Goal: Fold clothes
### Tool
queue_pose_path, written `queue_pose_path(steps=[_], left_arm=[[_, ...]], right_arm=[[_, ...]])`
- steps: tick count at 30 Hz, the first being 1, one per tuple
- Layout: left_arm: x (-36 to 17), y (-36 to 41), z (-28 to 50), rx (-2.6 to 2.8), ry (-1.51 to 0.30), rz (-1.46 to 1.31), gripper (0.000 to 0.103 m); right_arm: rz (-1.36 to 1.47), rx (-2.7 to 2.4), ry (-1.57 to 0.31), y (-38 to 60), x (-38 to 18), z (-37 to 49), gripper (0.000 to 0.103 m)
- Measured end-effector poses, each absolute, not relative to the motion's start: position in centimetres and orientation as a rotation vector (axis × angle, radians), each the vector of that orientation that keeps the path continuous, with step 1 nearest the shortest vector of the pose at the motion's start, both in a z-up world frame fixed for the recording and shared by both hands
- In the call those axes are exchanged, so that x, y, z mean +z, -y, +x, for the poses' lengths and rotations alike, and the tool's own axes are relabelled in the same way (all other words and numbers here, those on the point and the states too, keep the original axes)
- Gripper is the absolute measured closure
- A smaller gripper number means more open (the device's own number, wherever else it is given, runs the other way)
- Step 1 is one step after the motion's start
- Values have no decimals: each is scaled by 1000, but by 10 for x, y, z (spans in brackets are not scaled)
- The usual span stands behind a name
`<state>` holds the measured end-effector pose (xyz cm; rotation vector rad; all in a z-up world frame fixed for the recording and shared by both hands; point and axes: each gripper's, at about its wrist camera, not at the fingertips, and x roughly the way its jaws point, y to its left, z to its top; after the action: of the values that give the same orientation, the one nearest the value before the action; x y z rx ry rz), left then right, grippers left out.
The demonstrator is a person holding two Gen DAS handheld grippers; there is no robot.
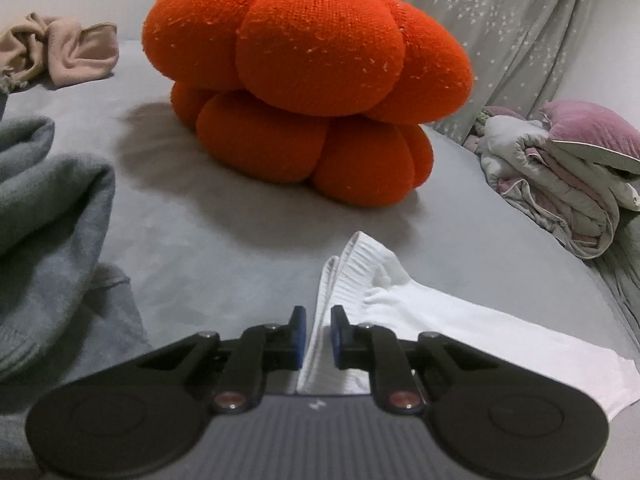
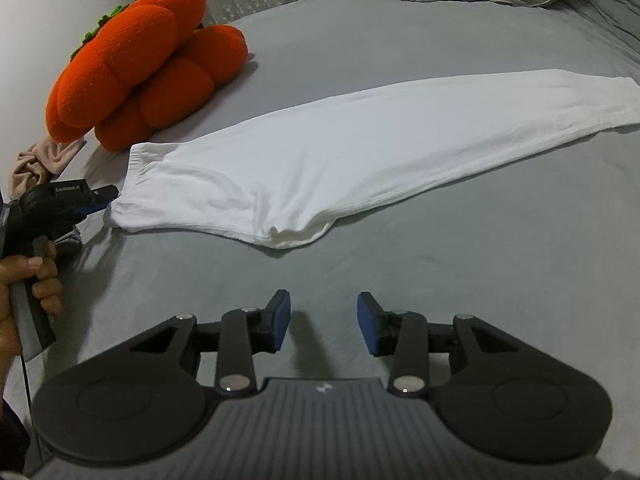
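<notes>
White trousers [image 2: 320, 152] lie folded lengthwise on the grey bed sheet [image 2: 440, 280], with the legs running to the right. Their ribbed waistband [image 1: 344, 276] stands up between the blue pads of my left gripper [image 1: 319, 336], which is shut on it. In the right wrist view a hand [image 2: 24, 280] holds the left gripper [image 2: 105, 199] at the waistband's near corner. My right gripper [image 2: 323, 320] hovers open over bare sheet in front of the trousers' seat, nothing between its fingers.
A big orange pumpkin cushion [image 1: 312, 80] sits just beyond the waistband. A grey-blue garment [image 1: 48, 208] is heaped at the left, and a beige one [image 1: 68, 52] lies farther back. A folded quilt with a purple pillow [image 1: 560, 176] lies at the right by a starred curtain [image 1: 500, 20].
</notes>
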<state>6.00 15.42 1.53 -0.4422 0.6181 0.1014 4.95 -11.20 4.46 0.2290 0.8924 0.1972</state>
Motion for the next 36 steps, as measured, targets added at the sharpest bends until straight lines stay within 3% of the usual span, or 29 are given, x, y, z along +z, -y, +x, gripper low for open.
queue_pose_path(steps=[2,4,9,10,16,31,36], left_arm=[[11,-158,61,84,-632,-487,86],[9,-160,61,78,-635,-499,63],[8,-152,60,59,-636,-453,66],[8,-151,59,54,-638,-449,75],[8,-154,60,61,-629,-458,88],[17,-155,56,43,-618,-449,92],[9,-157,61,39,-640,-476,85]], right_arm=[[230,197,-891,112,45,50,60],[230,200,-890,111,45,49,56],[222,211,-891,108,45,49,52],[219,213,-890,108,45,48,52],[218,214,-887,108,46,48,52],[219,220,-884,108,45,49,52],[219,220,-885,108,46,49,52]])
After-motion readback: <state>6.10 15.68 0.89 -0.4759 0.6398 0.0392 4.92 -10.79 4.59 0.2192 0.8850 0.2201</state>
